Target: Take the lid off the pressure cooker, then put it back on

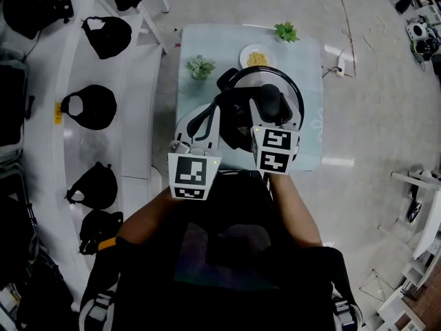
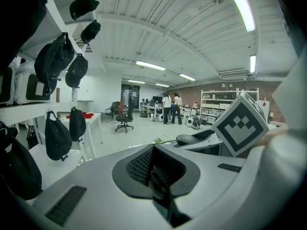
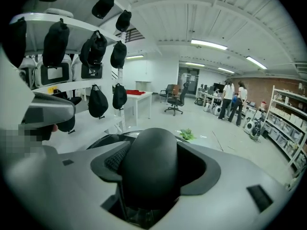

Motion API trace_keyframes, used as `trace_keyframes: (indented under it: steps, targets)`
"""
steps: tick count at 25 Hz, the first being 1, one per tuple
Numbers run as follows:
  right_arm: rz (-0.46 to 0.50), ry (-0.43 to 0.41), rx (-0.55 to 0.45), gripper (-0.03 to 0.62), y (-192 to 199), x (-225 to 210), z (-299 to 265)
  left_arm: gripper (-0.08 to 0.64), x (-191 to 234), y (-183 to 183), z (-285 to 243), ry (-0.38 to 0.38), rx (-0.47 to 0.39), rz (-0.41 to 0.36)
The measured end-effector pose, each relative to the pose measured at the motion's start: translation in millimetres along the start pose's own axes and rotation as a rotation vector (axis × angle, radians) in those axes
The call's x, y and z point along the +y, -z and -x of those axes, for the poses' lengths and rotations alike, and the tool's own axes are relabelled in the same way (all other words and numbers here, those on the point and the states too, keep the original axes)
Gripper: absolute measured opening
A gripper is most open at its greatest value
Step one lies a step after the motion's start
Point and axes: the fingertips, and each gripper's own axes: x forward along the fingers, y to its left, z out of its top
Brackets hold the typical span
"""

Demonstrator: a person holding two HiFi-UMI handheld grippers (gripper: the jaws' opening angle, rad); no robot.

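Head view: pressure cooker (image 1: 234, 81) sits mid-table (image 1: 310, 54), but both grippers cover most of it, so can't tell if lid (image 1: 293, 89) is seated or lifted; right gripper (image 1: 272, 112) is at the black knob (image 1: 269, 98), left gripper (image 1: 207, 124) by cooker's left side. Left gripper view: jaws pressed together w/ nothing seen between. Right gripper view: jaws clamped on the knob, which blocks nearly everything below.
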Motion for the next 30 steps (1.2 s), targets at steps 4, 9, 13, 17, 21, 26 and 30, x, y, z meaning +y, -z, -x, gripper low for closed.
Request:
trace_keyframes:
  steps: [4,9,13,17,21,26,30]
  targets:
    - [0.051,-0.062,-0.008,0.311,1,6,2,0.006,2,-1,3,-0.017,-0.009,0.015]
    - [0.081,-0.123,0.002,0.305,12,8,2,0.008,2,-2,8,-0.04,-0.017,0.026]
    - [0.096,-0.142,-0.014,0.304,5,8,4,0.006,3,-4,13,-0.061,-0.02,0.026]
    - [0.101,-0.164,-0.019,0.304,5,8,5,0.006,2,-8,16,-0.074,-0.032,0.025]
    - [0.097,-0.173,-0.025,0.304,7,8,5,0.007,0,-9,18,-0.077,-0.036,0.024]
    - [0.088,-0.171,-0.039,0.304,4,6,9,0.006,-1,-11,20,-0.081,-0.038,0.02]
    - [0.086,-0.178,-0.065,0.302,-6,5,17,0.006,-4,-16,22,-0.08,-0.051,0.015]
